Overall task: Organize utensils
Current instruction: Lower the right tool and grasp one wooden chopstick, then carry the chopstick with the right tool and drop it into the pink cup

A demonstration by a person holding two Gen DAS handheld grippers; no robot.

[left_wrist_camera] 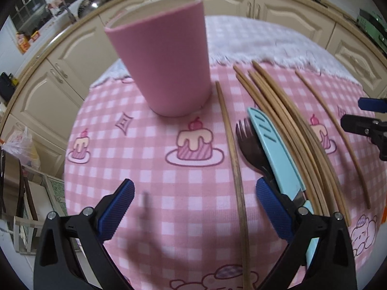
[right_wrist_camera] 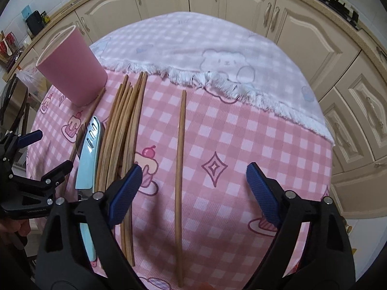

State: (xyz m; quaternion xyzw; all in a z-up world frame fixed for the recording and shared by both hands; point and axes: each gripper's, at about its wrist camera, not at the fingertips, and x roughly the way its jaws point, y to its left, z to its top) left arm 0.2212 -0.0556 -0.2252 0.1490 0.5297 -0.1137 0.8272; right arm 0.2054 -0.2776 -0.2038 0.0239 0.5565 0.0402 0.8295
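Left gripper (left_wrist_camera: 194, 207) nearest the lens, jaws released wide, nothing between them, hovering low over the pink checked tablecloth (left_wrist_camera: 150, 159) on the worktop. A single chopstick (left_wrist_camera: 233, 149) runs near-to-far just inside its right finger. That finger sits over the handle end of the light-blue knife (left_wrist_camera: 275, 149), with a dark fork (left_wrist_camera: 249, 140) lying against the knife's left side. Right of the knife: bundle of wooden chopsticks (left_wrist_camera: 290, 125), then one stray chopstick (left_wrist_camera: 338, 135) further right.

Pink cup (left_wrist_camera: 167, 55) stands upright at far left on the cloth, just beside the far tip of the single chopstick; interior not visible from either view, contents cannot tell.

Right gripper (right_wrist_camera: 193, 193) also released, jaws spread wide, straddling the stray chopstick without touching it. Its left finger (right_wrist_camera: 125, 191) hangs above the bundle. A white checked cloth with fringe (right_wrist_camera: 217, 55) covers the far side.
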